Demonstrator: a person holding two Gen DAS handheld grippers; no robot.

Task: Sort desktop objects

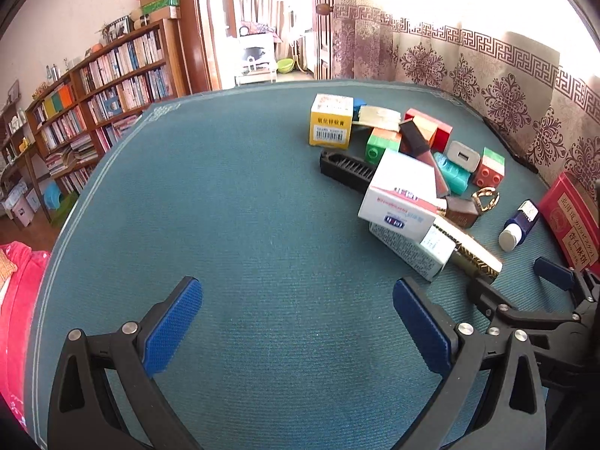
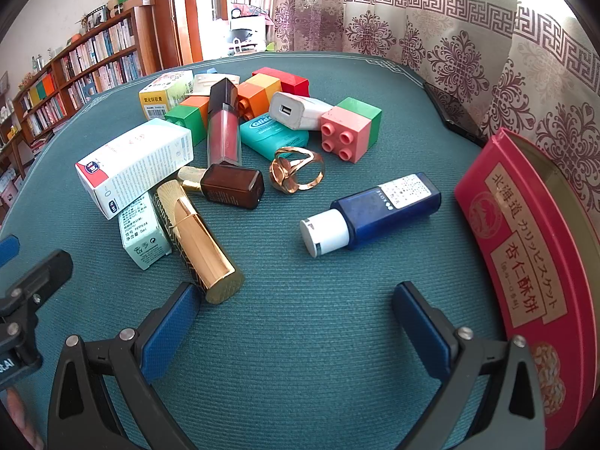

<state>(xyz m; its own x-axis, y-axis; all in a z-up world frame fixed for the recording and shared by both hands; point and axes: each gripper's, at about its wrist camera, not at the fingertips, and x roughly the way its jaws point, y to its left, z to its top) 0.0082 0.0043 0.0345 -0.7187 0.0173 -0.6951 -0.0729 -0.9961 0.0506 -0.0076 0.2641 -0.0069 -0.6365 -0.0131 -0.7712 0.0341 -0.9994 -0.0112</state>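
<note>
Left gripper (image 1: 296, 305): released, empty, lower frame over bare tabletop (image 1: 243, 206).
Right gripper (image 2: 296, 309): released, empty, below blue bottle (image 2: 375, 210).

Red biscuit tin (image 2: 525, 262): cut off by the right and bottom edges in the right wrist view, inside mostly out of sight; in the left wrist view only a corner shows at the right edge. Black comb (image 1: 347, 169): far end hidden under the white medicine box (image 1: 399, 197). Mint-green carton (image 2: 144, 230): top tucked under that same white box. Gold lipstick tube (image 1: 474, 255): upper part covered by cartons in the left wrist view. Blue block (image 1: 359, 104) behind the yellow box (image 1: 330, 125): only a sliver visible. Small print on box labels unreadable. Dark flat object (image 2: 452, 112) by the curtain: can't identify.
</note>
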